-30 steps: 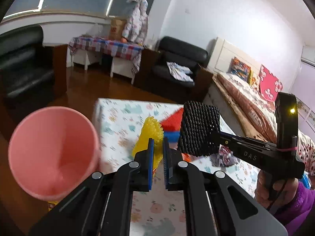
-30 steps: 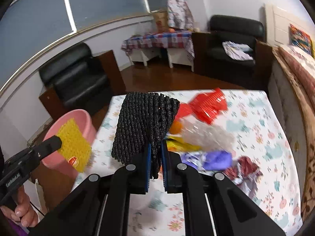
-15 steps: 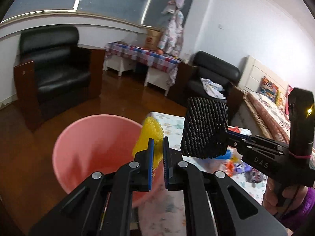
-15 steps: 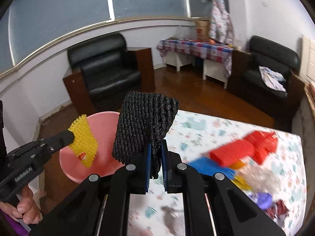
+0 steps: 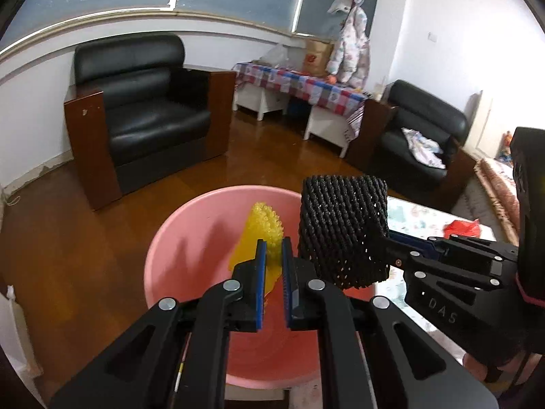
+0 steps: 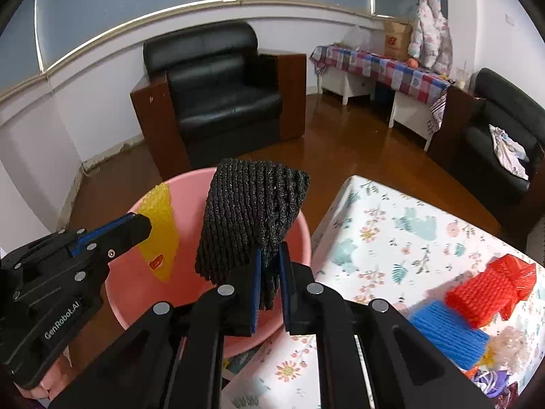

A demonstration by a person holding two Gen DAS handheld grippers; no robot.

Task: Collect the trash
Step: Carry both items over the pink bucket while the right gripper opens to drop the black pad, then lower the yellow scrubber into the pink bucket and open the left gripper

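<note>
My left gripper (image 5: 273, 248) is shut on a yellow foam net sleeve (image 5: 260, 231) and holds it over the pink bin (image 5: 190, 238). My right gripper (image 6: 269, 259) is shut on a black foam net sleeve (image 6: 248, 218) and holds it above the pink bin (image 6: 136, 286) too, just right of the yellow sleeve (image 6: 160, 231). The black sleeve (image 5: 344, 231) hangs beside my left fingertips. The left gripper also shows at the left of the right wrist view (image 6: 136, 226).
The floral-cloth table (image 6: 391, 238) stands right of the bin, with red (image 6: 490, 286) and blue (image 6: 446, 330) net sleeves and other wrappers at its right. A black armchair (image 5: 146, 116) and wooden floor lie beyond the bin.
Both grippers have swung left from over the table to above the pink bin, each still holding its sleeve. The bin now sits under both sleeves.
</note>
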